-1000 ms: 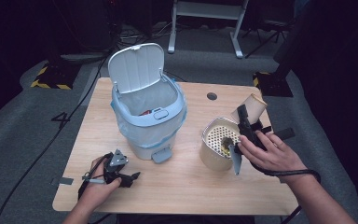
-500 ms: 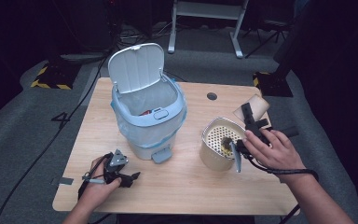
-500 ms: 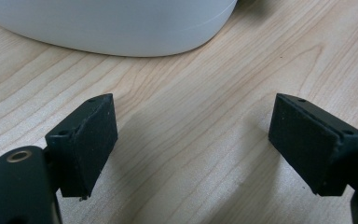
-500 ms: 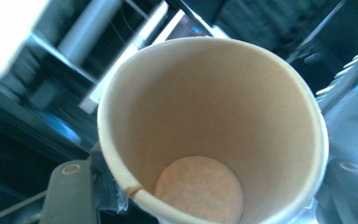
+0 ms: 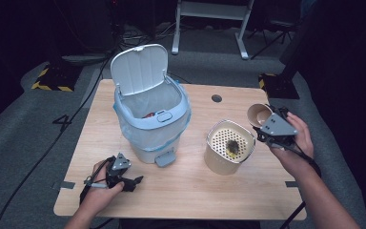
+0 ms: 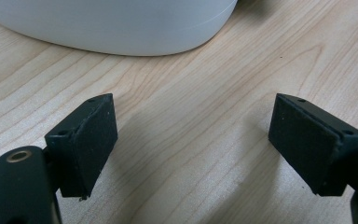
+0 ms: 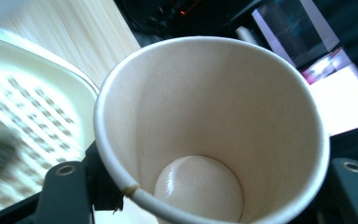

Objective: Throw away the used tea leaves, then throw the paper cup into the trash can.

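Holding a paper cup (image 7: 212, 126) tipped on its side, mouth toward the camera and its inside empty, the right tool (image 5: 272, 128) hangs above the desk's right edge, just beside the cream strainer basket (image 5: 229, 145). Its jaws sit either side of the cup wall and have just been easing apart, though the cup still sits between them. The basket's perforated tray carries a dark clump with yellow bits, so the emptying of the cup looks done, and the step in hand seems to be carrying the cup away. Next would be a swing left over the open pedal bin (image 5: 151, 114), lid up near the desk's back-left, and a full release above its liner. The left tool (image 5: 119, 175) rests at the front-left corner of the desk (image 5: 190, 191), jaws wide apart and holding nothing.
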{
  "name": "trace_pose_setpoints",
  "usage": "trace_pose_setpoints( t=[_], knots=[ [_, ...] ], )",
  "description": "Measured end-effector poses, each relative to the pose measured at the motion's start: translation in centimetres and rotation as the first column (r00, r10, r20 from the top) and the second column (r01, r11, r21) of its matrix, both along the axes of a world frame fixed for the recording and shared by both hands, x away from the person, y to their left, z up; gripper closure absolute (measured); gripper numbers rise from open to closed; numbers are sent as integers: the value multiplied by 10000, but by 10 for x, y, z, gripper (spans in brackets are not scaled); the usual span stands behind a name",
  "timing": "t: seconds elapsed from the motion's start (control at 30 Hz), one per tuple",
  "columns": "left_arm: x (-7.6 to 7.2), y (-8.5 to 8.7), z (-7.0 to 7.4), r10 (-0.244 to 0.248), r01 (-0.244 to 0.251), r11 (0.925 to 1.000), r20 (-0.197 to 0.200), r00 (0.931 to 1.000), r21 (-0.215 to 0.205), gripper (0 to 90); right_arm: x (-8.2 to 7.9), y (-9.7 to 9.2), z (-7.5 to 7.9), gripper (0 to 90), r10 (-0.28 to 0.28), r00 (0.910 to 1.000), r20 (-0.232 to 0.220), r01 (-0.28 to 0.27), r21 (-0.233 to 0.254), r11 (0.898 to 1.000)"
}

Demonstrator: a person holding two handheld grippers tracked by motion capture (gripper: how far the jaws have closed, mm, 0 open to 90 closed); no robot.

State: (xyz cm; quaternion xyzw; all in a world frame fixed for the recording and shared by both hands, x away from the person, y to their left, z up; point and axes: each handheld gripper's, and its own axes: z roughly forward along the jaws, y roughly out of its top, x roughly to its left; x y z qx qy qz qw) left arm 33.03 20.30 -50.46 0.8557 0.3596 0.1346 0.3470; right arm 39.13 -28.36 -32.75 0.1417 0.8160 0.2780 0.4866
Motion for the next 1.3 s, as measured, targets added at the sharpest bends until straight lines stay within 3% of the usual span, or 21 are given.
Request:
trace_pose_setpoints(
  t=[0.03,0.1,0.13,0.17,0.2,0.23,0.3,0.37,0.43,0.5,0.6,0.7,0.77,1.03,1.3],
  knots=[
    [0,0,0,-1,1,10000,-1,10000,0,156,1,-3,0,318,-73,9994,-328,90,536,9985],
    [0,0,0,1,-1,10000,-12,10000,-7,156,6,-12,1,317,-37,9923,-1242,276,1915,9811],
    [0,0,0,3,-3,10000,-17,10000,-7,157,8,-15,1,316,45,9858,-1678,394,2573,9655],
    [0,0,0,1,-1,10000,-9,10000,-4,156,11,-20,1,313,248,9728,-2301,579,3459,9365],
    [0,0,0,2,-2,10000,-7,10000,-3,157,12,-22,1,310,364,9654,-2582,681,3846,9206],
    [0,0,0,5,-5,10000,-6,10000,-7,157,13,-25,1,308,486,9546,-2937,867,4303,8985],
    [0,0,0,2,-2,10000,-9,10000,-2,156,15,-28,0,306,526,9441,-3253,1103,4623,8798],
    [0,0,0,0,0,10000,-7,10000,-5,157,17,-31,0,305,669,9289,-3642,1340,4990,8562],
    [0,0,0,4,-4,10000,-10,10000,-4,157,18,-34,-1,305,958,9082,-4075,1554,5408,8266],
    [0,0,0,3,-3,10000,-10,10000,-3,157,18,-35,-1,305,1193,8937,-4325,1677,5688,8052],
    [0,0,0,0,0,10000,-9,10000,-3,157,17,-34,-1,305,1469,8791,-4533,1737,5920,7870],
    [0,0,0,2,-2,10000,-10,10000,-5,156,17,-34,0,305,1408,8762,-4610,1816,5862,7896],
    [0,0,0,2,-2,10000,-11,10000,-2,156,18,-33,0,305,1332,8777,-4603,1794,5733,7994],
    [0,0,0,5,-5,10000,-12,10000,-2,156,17,-30,2,305,1512,8832,-4438,1452,5655,8119],
    [0,0,0,-15,15,10000,-28,10000,-18,155,22,-18,14,306,2227,8803,-4190,509,5500,8336]
  ],
)
